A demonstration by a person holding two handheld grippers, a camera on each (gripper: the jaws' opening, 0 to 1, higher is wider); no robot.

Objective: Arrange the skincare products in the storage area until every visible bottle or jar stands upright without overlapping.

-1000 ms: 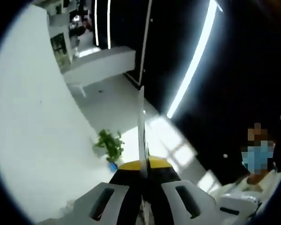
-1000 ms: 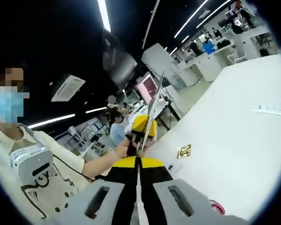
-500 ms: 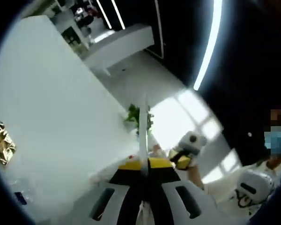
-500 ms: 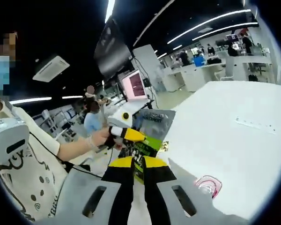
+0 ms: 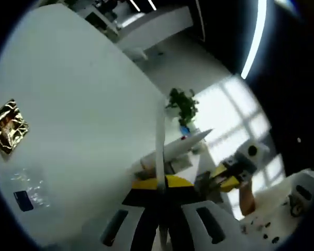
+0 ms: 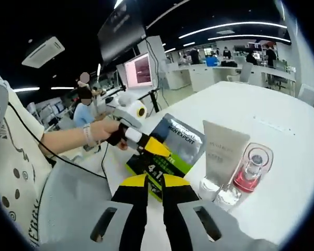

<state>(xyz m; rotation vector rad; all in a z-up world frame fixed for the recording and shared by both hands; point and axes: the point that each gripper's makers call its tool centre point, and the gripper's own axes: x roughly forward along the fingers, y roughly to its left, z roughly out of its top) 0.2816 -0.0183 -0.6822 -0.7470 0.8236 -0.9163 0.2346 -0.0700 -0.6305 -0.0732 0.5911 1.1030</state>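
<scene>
1. In the right gripper view the right gripper (image 6: 155,192) has its jaws nearly together, holding nothing visible.
2. Just beyond, the left gripper (image 6: 156,148) — held by a hand (image 6: 105,132) reaching in from the left — seems to pinch a green-and-silver sachet (image 6: 170,149) lying tilted on the white table (image 6: 282,136).
3. A white tube (image 6: 220,151) stands upright, cap down, beside an upright pink bottle (image 6: 252,170).
4. In the left gripper view the jaws hold a thin sheet edge-on; a gold packet (image 5: 9,125) lies apart.
</scene>
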